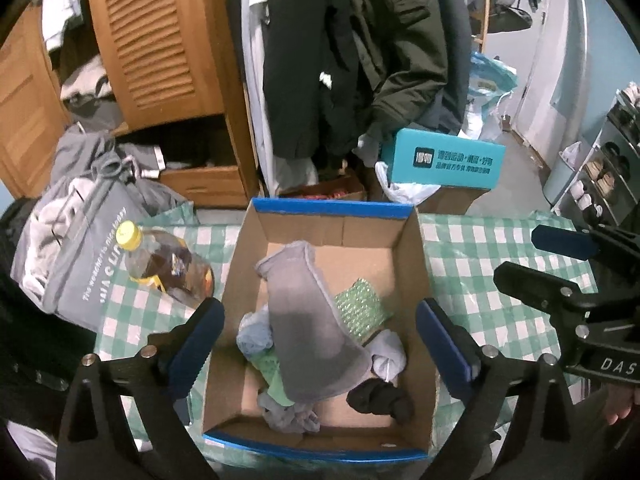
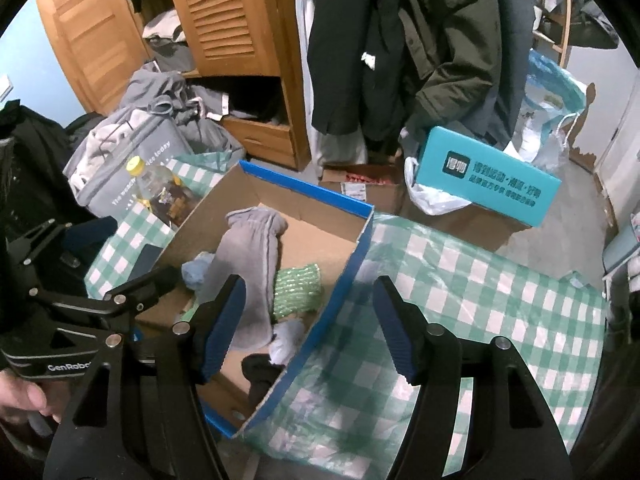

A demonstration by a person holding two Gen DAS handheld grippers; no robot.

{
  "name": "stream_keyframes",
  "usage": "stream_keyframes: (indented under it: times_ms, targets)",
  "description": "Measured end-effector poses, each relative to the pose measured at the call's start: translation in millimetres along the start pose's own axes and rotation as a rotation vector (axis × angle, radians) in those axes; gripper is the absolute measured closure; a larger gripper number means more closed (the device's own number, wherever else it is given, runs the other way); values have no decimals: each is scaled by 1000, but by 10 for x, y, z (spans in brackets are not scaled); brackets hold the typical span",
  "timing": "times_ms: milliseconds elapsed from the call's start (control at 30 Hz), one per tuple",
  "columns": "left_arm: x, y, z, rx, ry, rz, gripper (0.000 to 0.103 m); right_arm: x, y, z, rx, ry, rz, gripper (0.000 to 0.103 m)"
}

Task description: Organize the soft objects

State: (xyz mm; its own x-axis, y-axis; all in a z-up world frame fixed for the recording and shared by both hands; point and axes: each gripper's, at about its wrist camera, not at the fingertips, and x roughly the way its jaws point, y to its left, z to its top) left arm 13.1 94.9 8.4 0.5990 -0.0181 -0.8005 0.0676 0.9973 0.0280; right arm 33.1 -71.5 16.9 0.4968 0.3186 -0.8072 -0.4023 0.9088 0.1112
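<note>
A green-and-white checked tablecloth carries the blue-rimmed open cardboard box below your tools. Inside it, a long grey sock drapes over a green bubble-wrap pad and a black balled sock. Your left gripper and right gripper are both spread wide, holding nothing.

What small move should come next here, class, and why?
Probably lift both away: the left hand-held gripper and right hand-held gripper are open and empty, the grey cloth and other soft items already lie in the cardboard box, and the checked tablecloth shows none left.
</note>
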Motion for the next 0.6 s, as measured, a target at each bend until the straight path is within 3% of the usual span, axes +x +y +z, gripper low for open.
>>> stream_keyframes:
  times_ms: [333, 600]
  targets:
    - [-129, -204, 82, 40, -38, -9, 4, -276, -154, -139, -19, -80, -61, 38]
    - [-160, -295, 101, 36, -25, -20, 3, -346, -307, -212, -12, -110, -94, 38]
